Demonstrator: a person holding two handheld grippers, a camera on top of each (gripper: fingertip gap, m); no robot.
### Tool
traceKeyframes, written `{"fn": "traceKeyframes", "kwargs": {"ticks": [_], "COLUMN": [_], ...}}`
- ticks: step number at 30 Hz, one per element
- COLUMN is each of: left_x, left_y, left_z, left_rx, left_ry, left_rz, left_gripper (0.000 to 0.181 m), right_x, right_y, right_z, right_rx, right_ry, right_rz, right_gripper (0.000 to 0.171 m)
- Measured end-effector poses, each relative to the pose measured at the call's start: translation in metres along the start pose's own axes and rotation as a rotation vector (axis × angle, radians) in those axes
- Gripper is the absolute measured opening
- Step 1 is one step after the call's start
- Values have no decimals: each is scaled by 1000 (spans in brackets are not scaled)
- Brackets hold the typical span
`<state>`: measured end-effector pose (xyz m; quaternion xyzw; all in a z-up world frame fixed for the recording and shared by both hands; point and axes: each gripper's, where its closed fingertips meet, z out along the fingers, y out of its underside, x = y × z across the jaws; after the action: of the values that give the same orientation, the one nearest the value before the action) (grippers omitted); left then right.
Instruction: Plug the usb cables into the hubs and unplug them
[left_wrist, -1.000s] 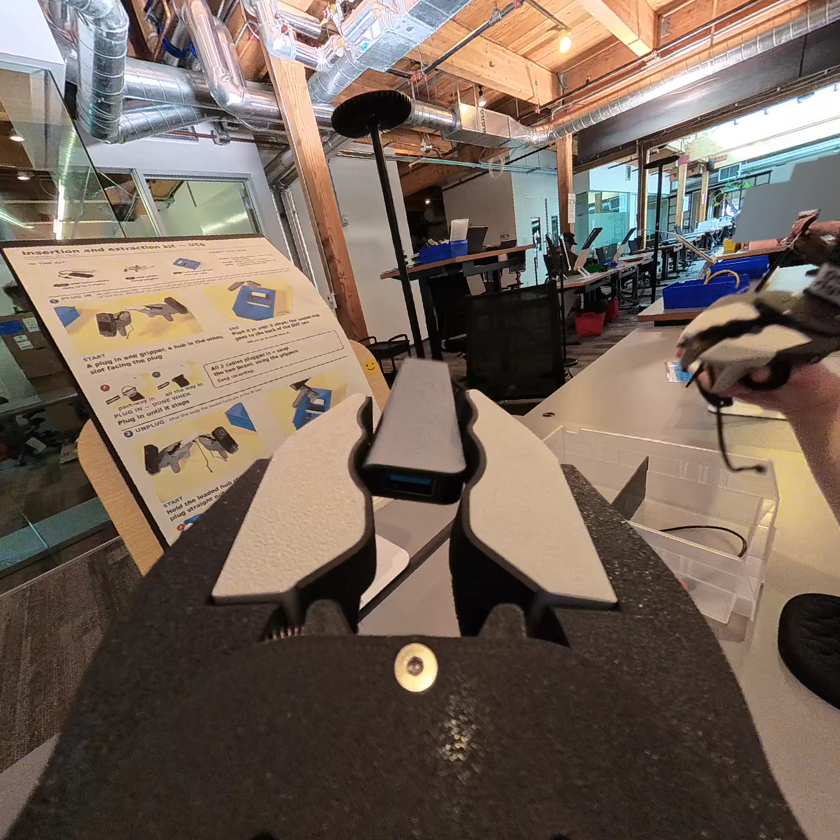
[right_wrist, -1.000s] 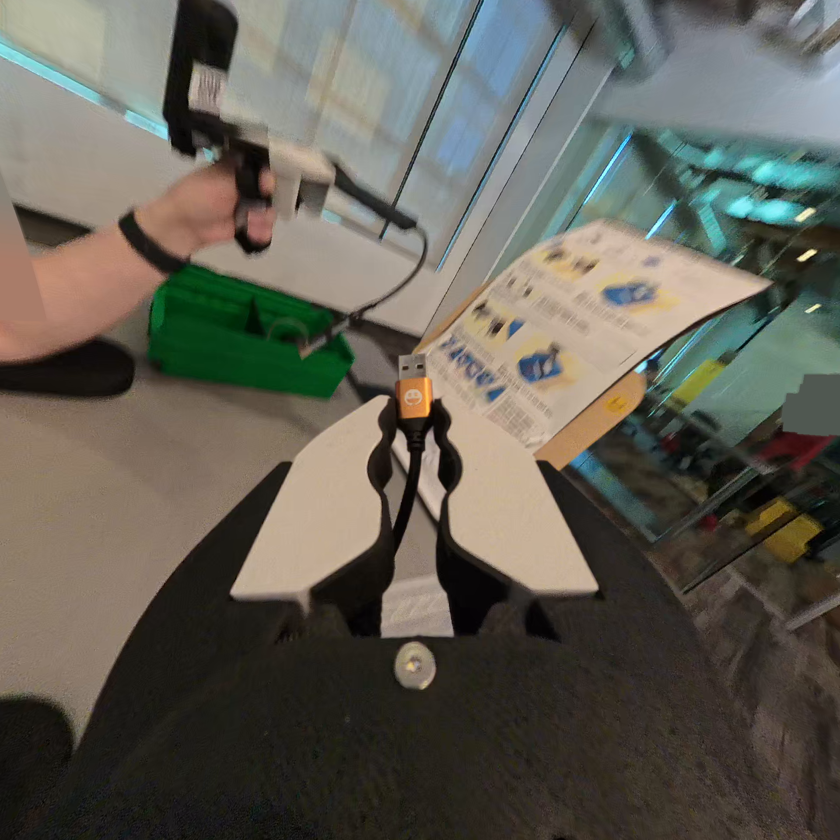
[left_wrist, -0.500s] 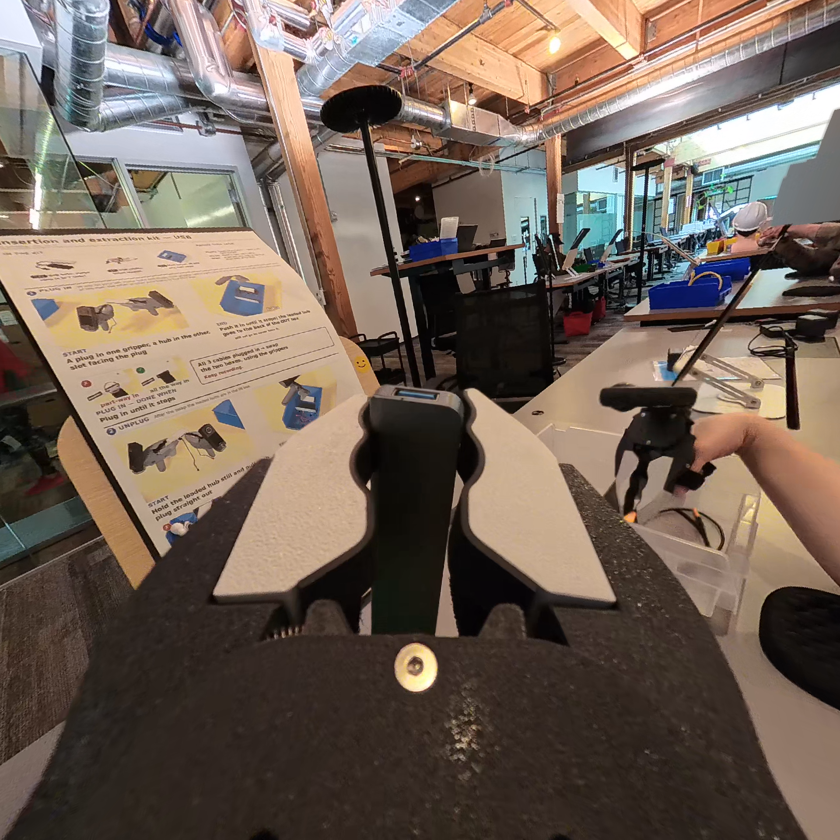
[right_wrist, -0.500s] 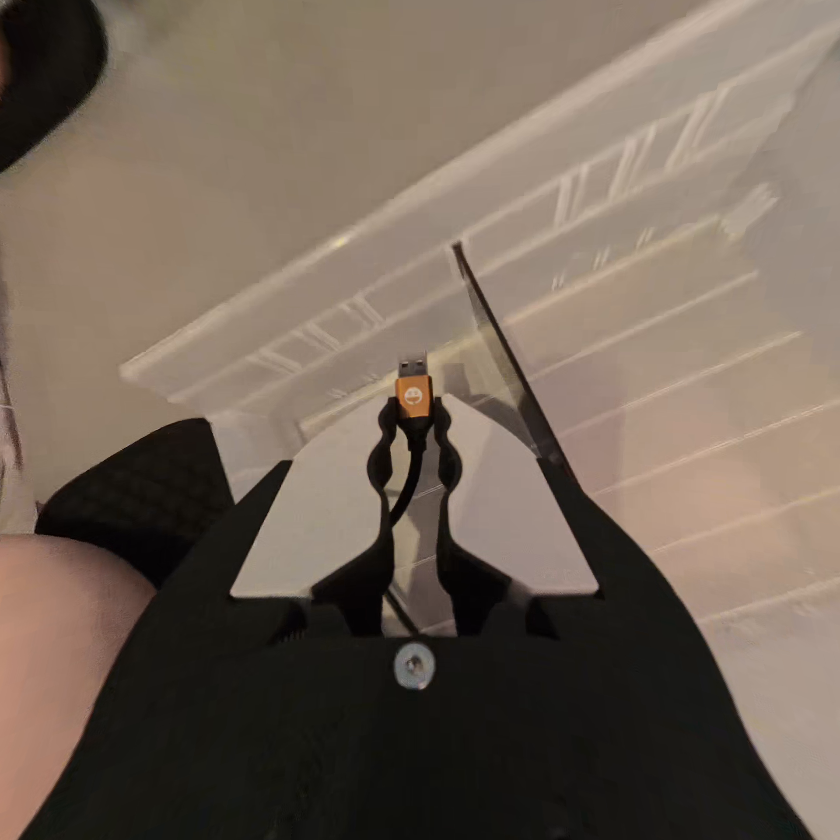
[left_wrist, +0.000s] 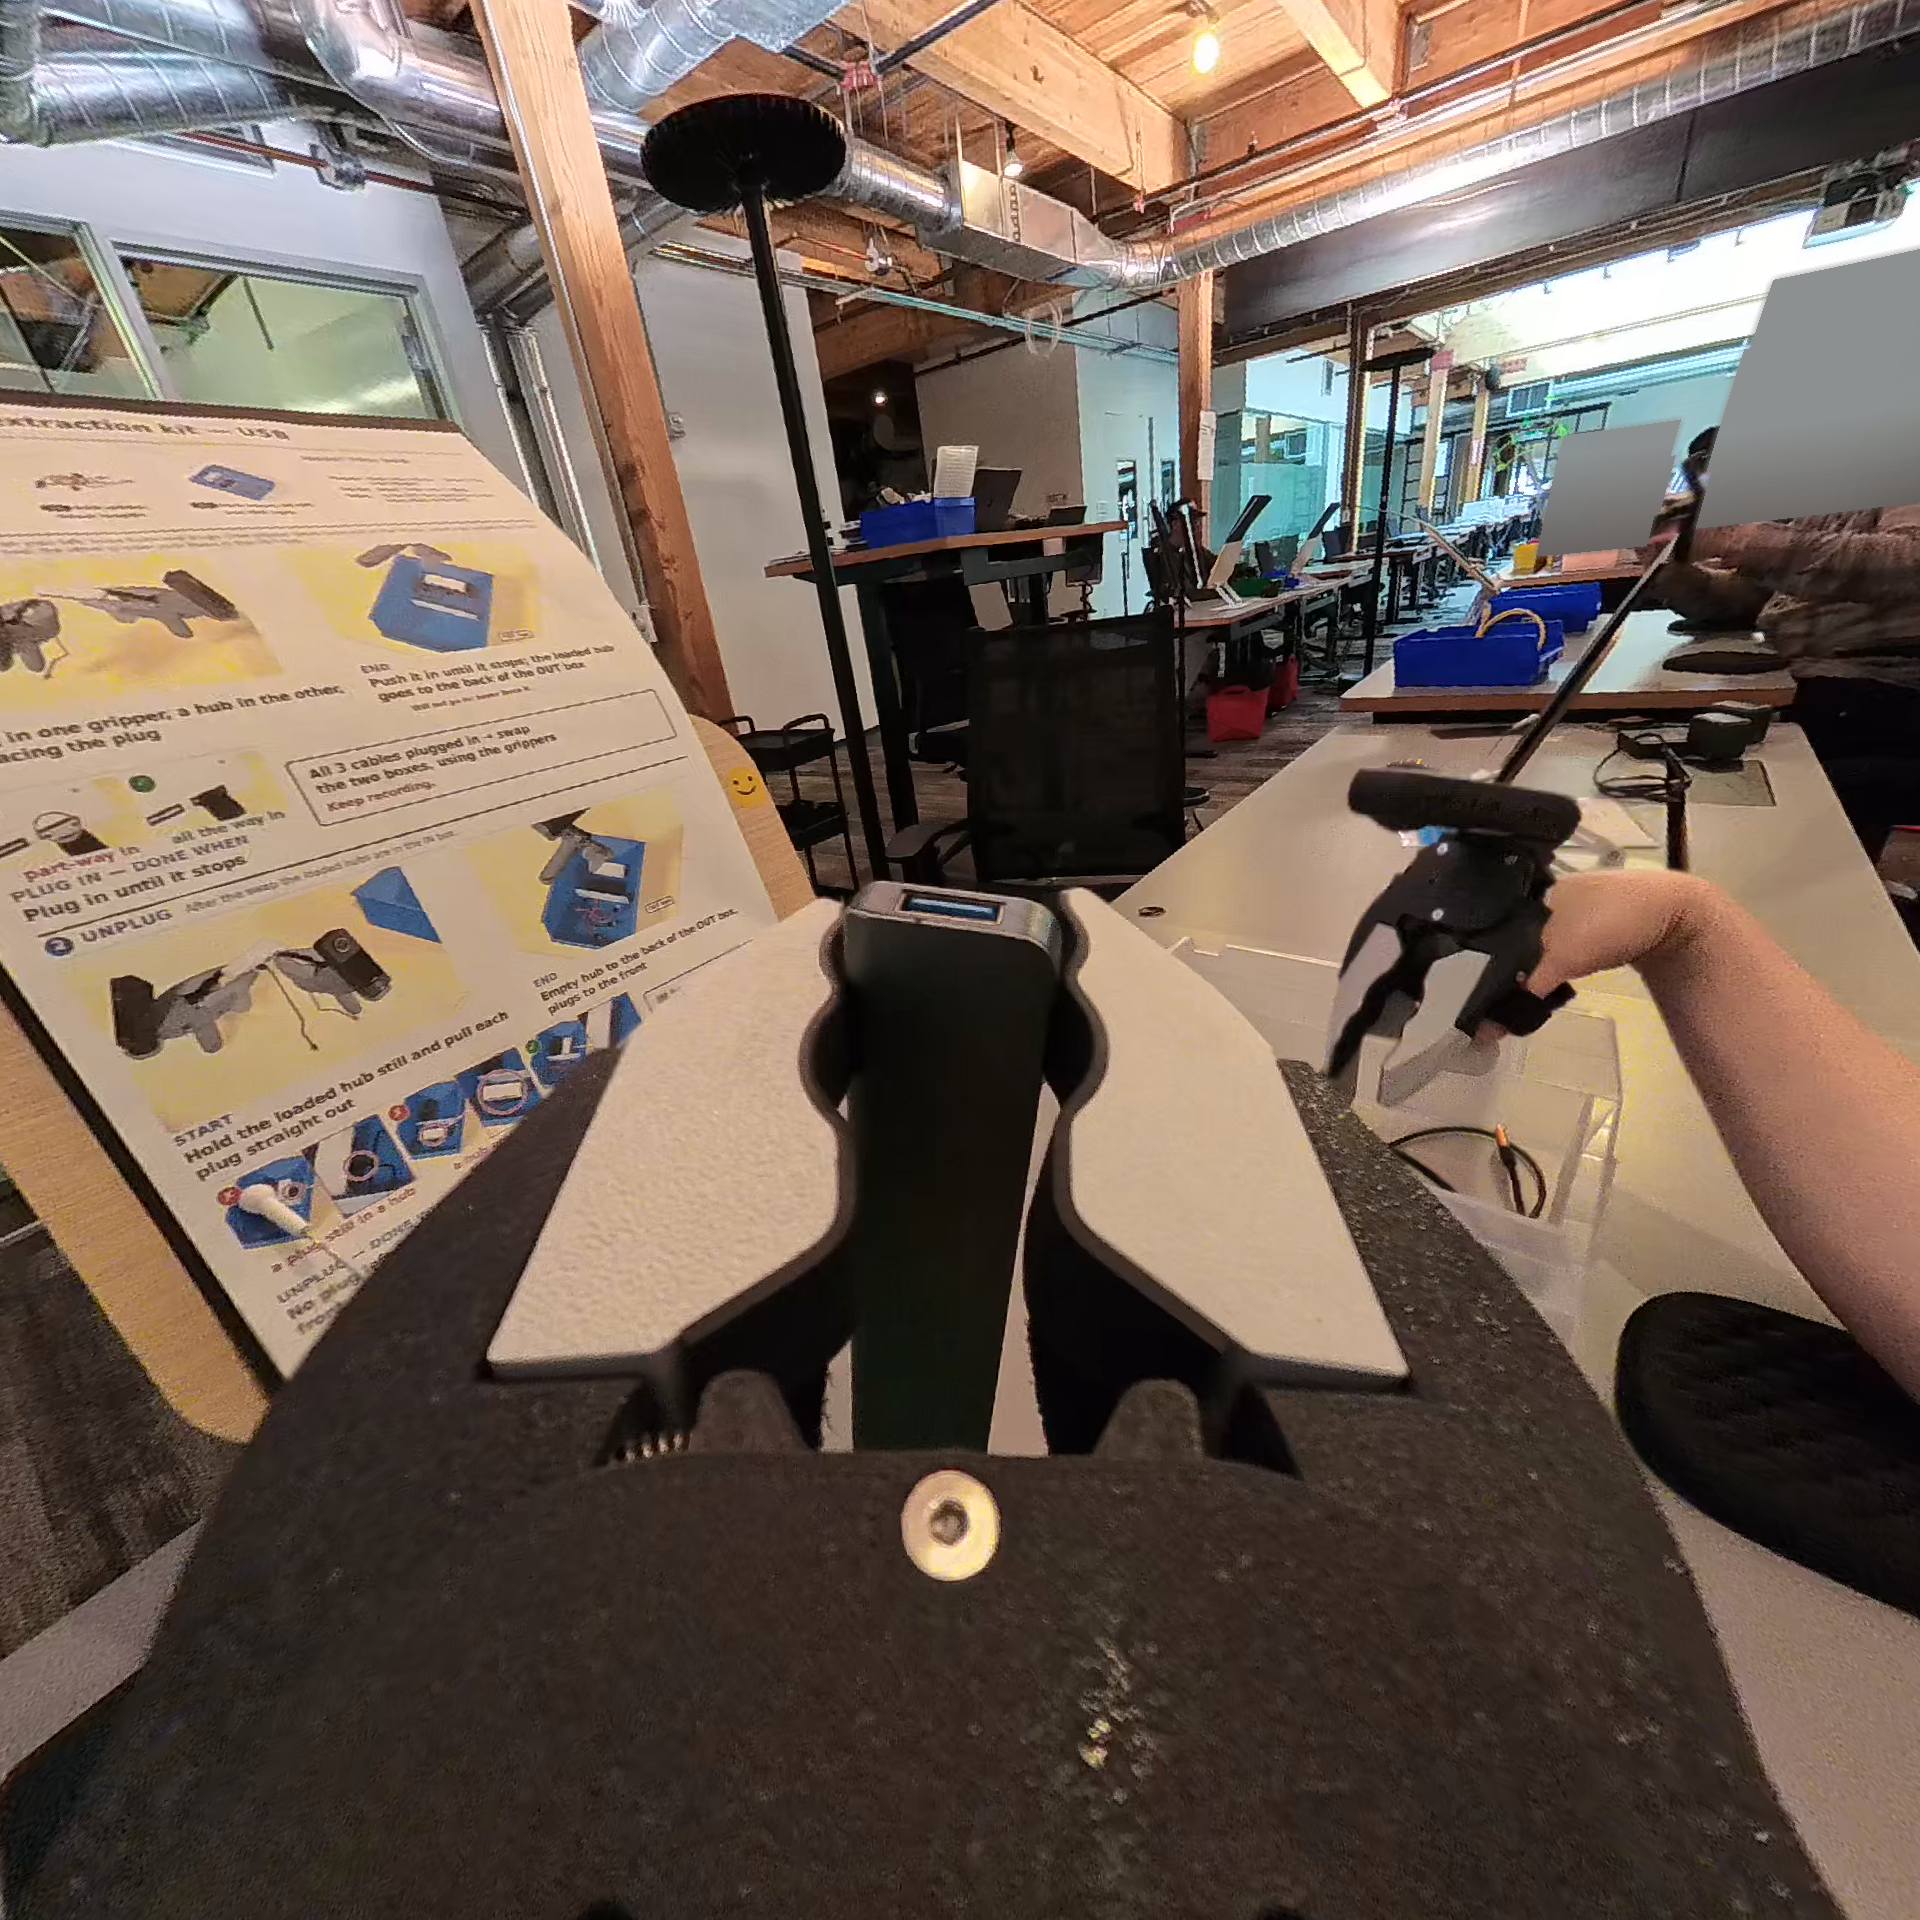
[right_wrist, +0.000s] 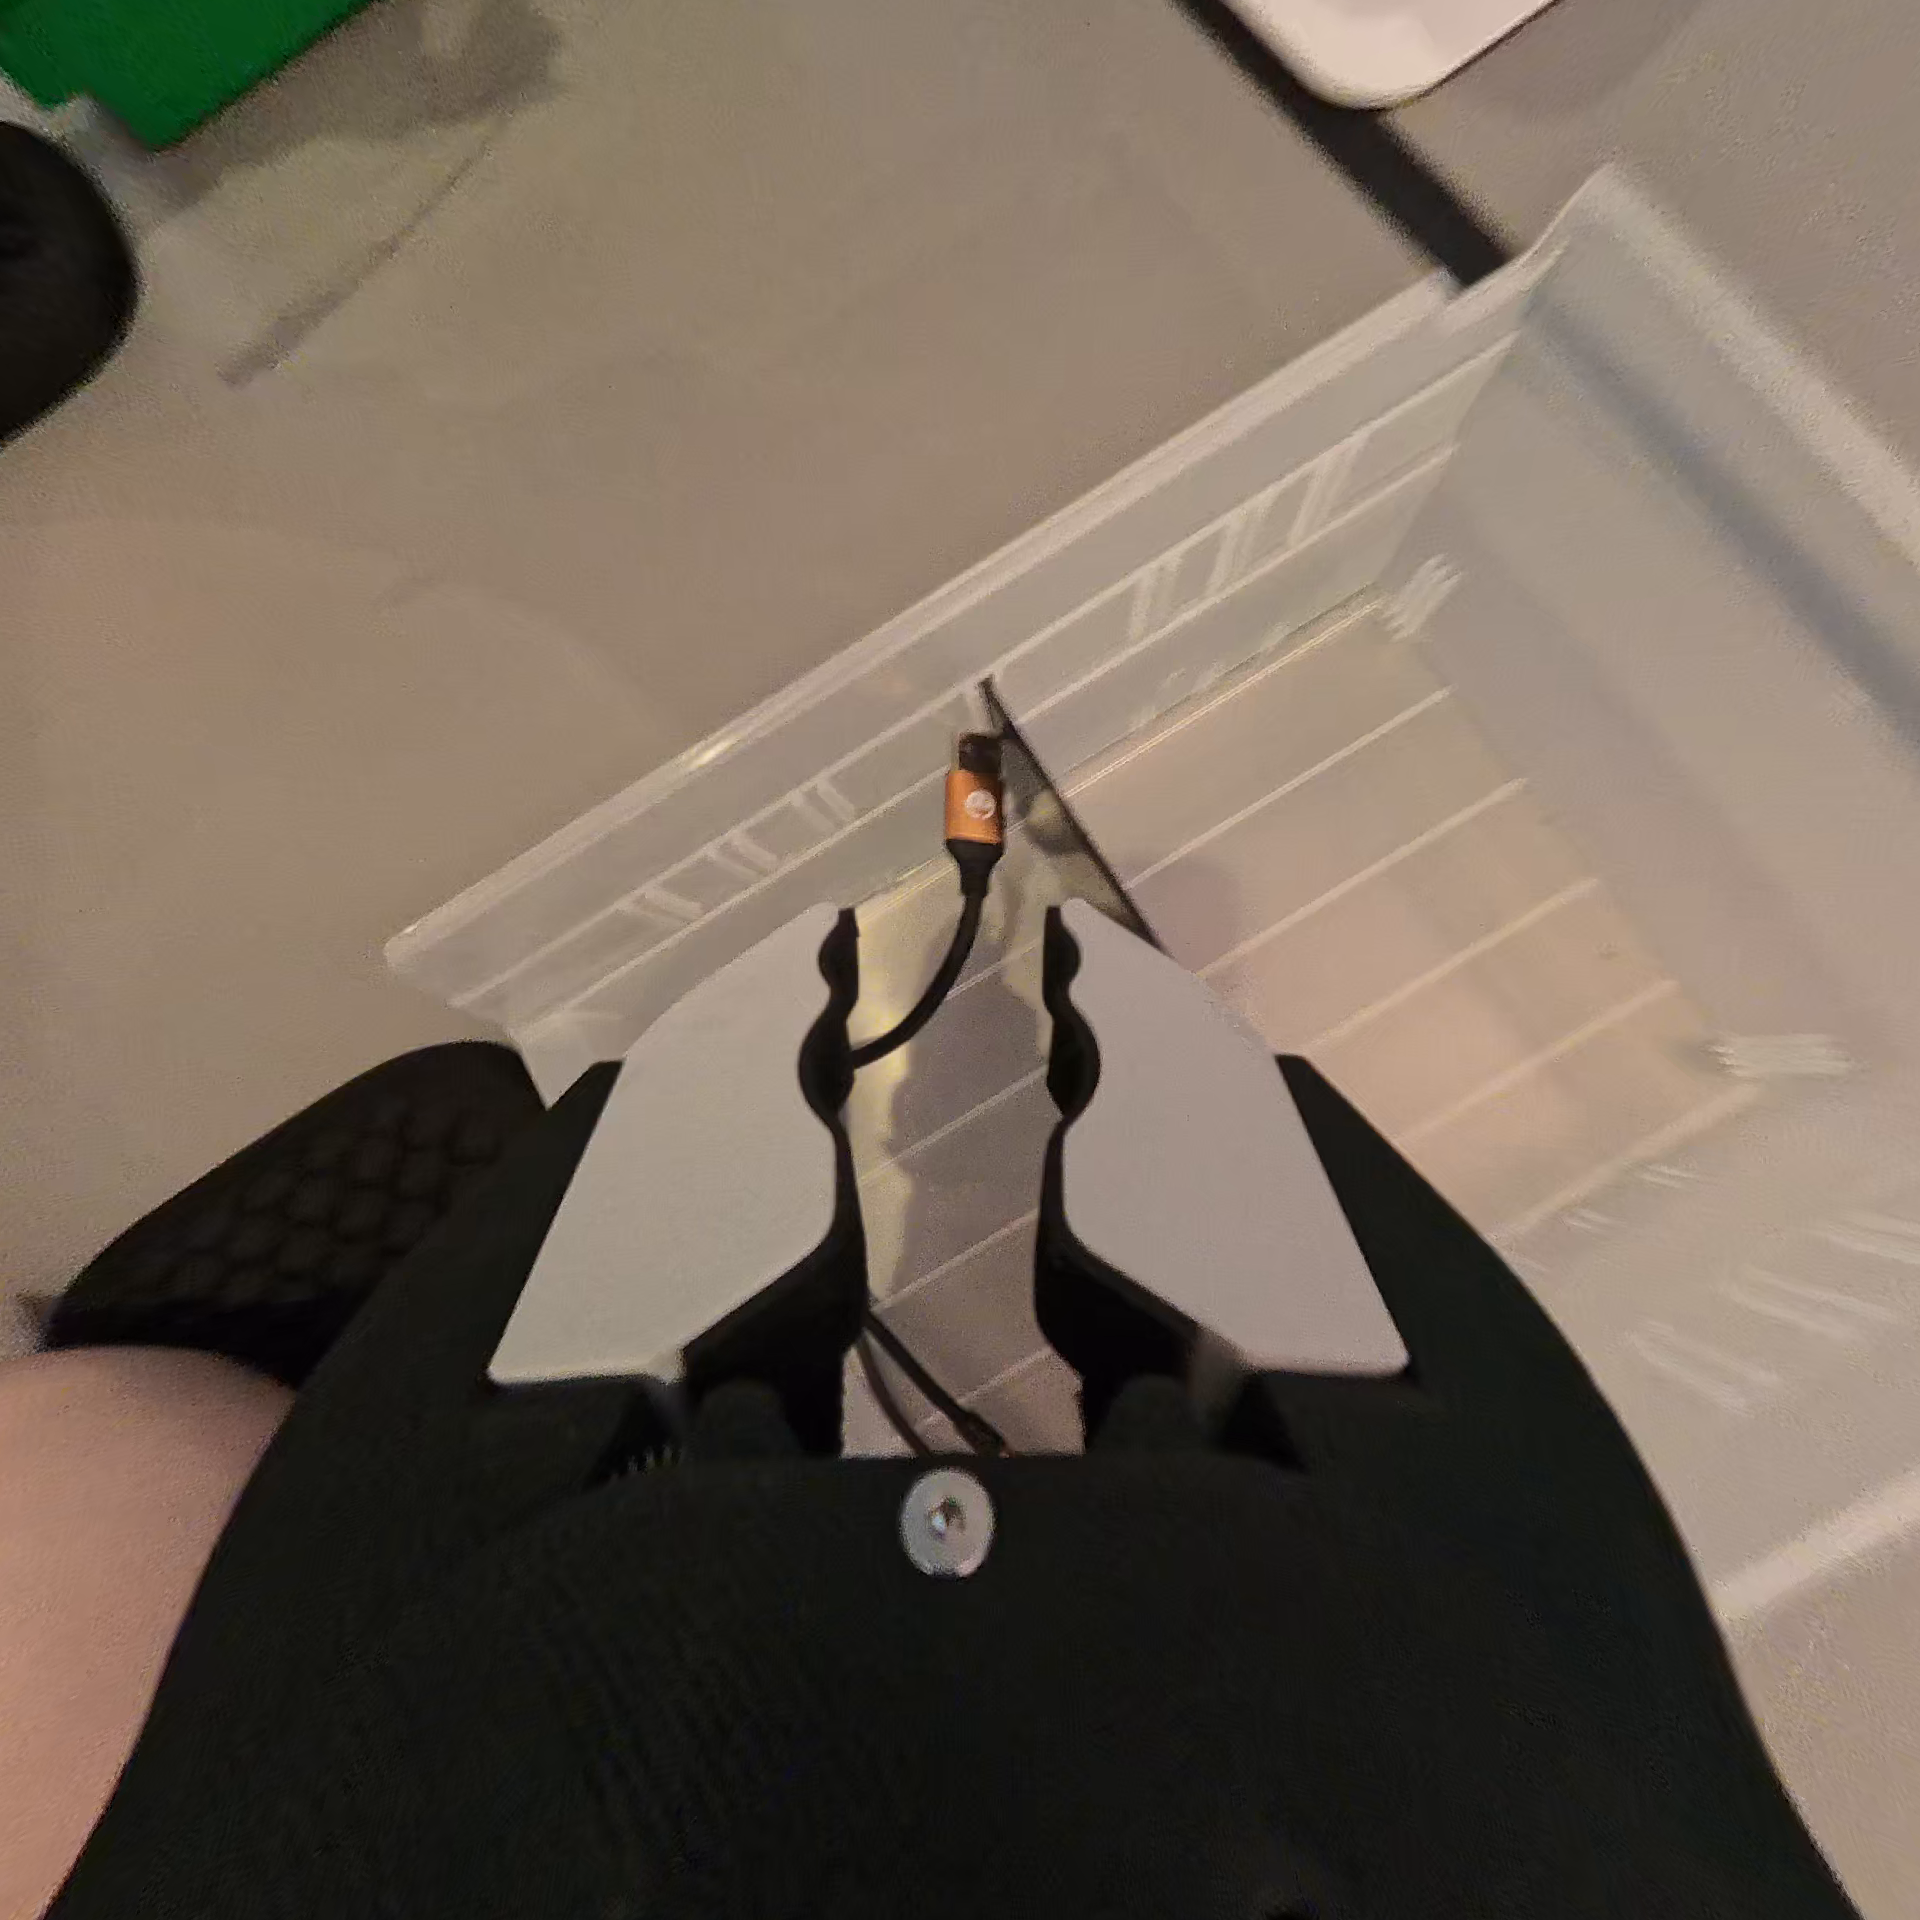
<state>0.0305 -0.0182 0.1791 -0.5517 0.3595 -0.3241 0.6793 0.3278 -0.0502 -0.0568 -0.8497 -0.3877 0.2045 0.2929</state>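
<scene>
The pale worktop (left_wrist: 1299, 862) carries a clear plastic bin (right_wrist: 1039, 582), standing at the right in the left wrist view, with a dark divider (right_wrist: 1070, 821) splitting it into compartments. To the left a large instruction board (left_wrist: 343, 790) leans upright, and a green bin (right_wrist: 135, 73) shows at the far left corner of the right wrist view, its contents hidden.

The step in hand looks like the unplug half: cable set down, hub held apart from it. The left gripper (left_wrist: 951, 977) is clenched on the dark USB hub (left_wrist: 951, 1039), held upright with its blue port facing up and nothing plugged into it. The right gripper (right_wrist: 951, 935) hangs over the clear bin with its fingers spread and nothing between them.

The black cable with the orange plug (right_wrist: 974, 805) lies in the bin, just left of the divider (whether the plug touches the wall I cannot tell). More dark cable (right_wrist: 914, 1403) runs lower in the same bin.

Next, I judge, the right gripper must either lift clear or close squarely on an orange plug shell, keeping the plug straight in line with the hub's port.
</scene>
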Motion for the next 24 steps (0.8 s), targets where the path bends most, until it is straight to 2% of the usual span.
{"fn": "traceKeyframes", "kwargs": {"ticks": [3, 5, 6, 8, 11, 15, 18, 21, 22, 23, 24], "left_x": [11, 20, 24, 31, 40, 51, 62, 78, 83, 86, 90], "left_y": [-1, -2, -2, -1, -4, -7, -8, -5, -5, -4, -3], "left_z": [4, 7, 8, 10, 11, 10, 11, 14, 15, 16, 17], "left_rx": [11, 16, 19, 19, 36, 55, 54, 36, 35, 28, 27], "left_ry": [41, 79, 96, 131, 188, 282, 345, 415, 429, 441, 458], "left_rz": [-10, -26, -34, -48, -89, -161, -191, -204, -206, -204, -207], "left_gripper": [34, 34, 34, 33, 34, 33, 34, 33, 33, 34, 34], "right_x": [5, -4, -20, -67, -134, -185, -197, -211, -214, -218, -221], "right_y": [-41, -91, -119, -172, -226, -245, -252, -246, -244, -241, -239], "right_z": [-25, -39, -42, -39, -22, 23, 39, 50, 53, 54, 53], "right_rx": [96, 259, 366, 612, 904, 964, 985, 942, 925, 915, 910], "right_ry": [230, 364, 370, 249, -37, -323, -345, -384, -389, -404, -414], "right_rz": [-148, -293, -355, -447, -426, -334, -291, -343, -365, -397, -415], "right_gripper": [37, 41, 42, 46, 47, 53, 56, 57, 52, 33, 32]}}
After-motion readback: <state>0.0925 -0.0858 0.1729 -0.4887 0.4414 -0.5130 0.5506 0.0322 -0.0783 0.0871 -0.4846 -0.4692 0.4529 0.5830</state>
